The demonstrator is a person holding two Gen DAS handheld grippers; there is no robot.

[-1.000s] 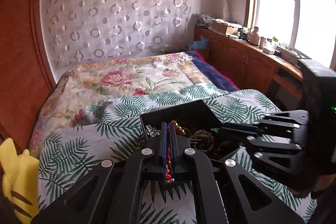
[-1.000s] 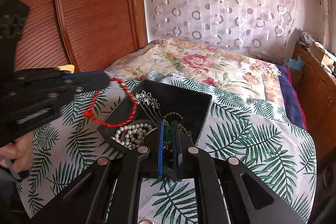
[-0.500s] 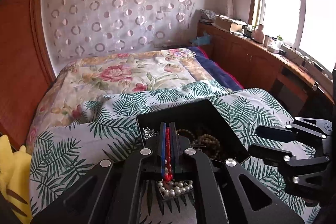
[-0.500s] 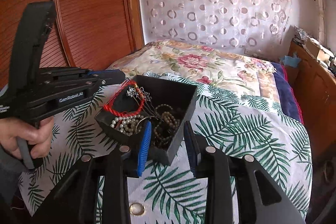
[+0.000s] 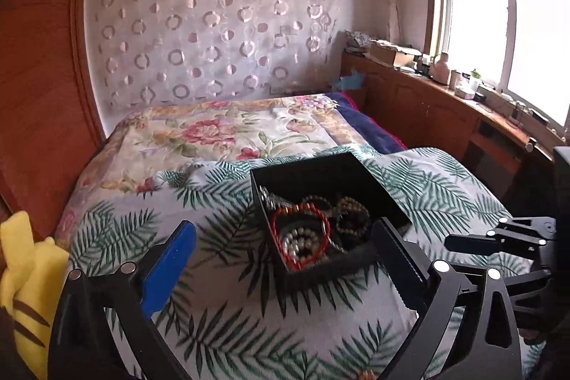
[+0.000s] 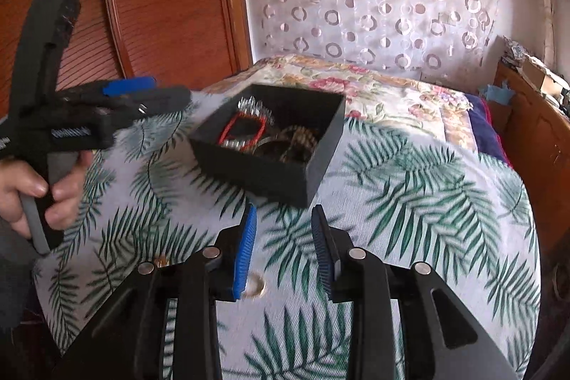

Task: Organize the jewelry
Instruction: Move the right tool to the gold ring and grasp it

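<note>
A black open box (image 5: 384,198) (image 6: 270,170) sits on the palm-leaf cloth on the bed. Inside lie a red cord bracelet (image 5: 301,237) (image 6: 245,132), white pearls (image 5: 297,243), brown bead strands (image 5: 351,214) (image 6: 299,138) and a silver hair comb (image 6: 253,105). My left gripper (image 5: 285,251) is open and empty, just short of the box's near-left corner; it also shows in the right wrist view (image 6: 149,95). My right gripper (image 6: 283,234) is open and empty, just in front of the box; it also shows in the left wrist view (image 5: 498,237). A gold ring (image 6: 257,285) lies on the cloth below the right fingers.
A yellow plush toy (image 5: 25,273) lies at the bed's left edge. A wooden headboard (image 6: 160,6) stands at the left. A wooden cabinet (image 5: 445,109) with clutter runs under the window at the right. A floral quilt (image 5: 228,134) lies beyond the box.
My left gripper opened and dropped the red cord bracelet into the box, then drew back. My right gripper opened off the box and pulled back toward me.
</note>
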